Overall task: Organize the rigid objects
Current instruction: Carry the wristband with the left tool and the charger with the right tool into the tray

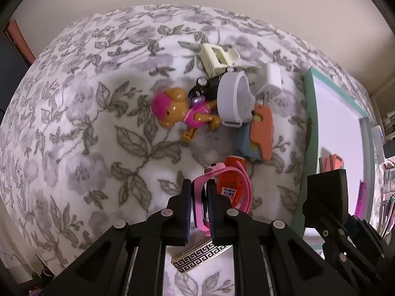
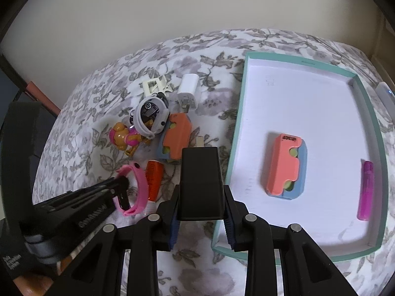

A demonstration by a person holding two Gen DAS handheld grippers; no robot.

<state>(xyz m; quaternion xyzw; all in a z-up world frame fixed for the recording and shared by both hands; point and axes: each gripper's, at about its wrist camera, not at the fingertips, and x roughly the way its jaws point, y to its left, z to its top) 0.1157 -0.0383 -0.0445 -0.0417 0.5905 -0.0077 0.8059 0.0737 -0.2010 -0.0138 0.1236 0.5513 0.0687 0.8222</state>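
Note:
My left gripper is shut on a pink wrist band, held just above the floral bedspread; the right wrist view shows this gripper with the band looped around its tips. My right gripper is shut on a black rectangular block, beside the near left corner of a teal tray with a white floor. In the tray lie an orange and blue case and a purple tube.
On the bedspread lie a toy dog, a black toy car, a white round device, a white charger, a cream clip, a second orange-blue case, an orange tube and a patterned bangle.

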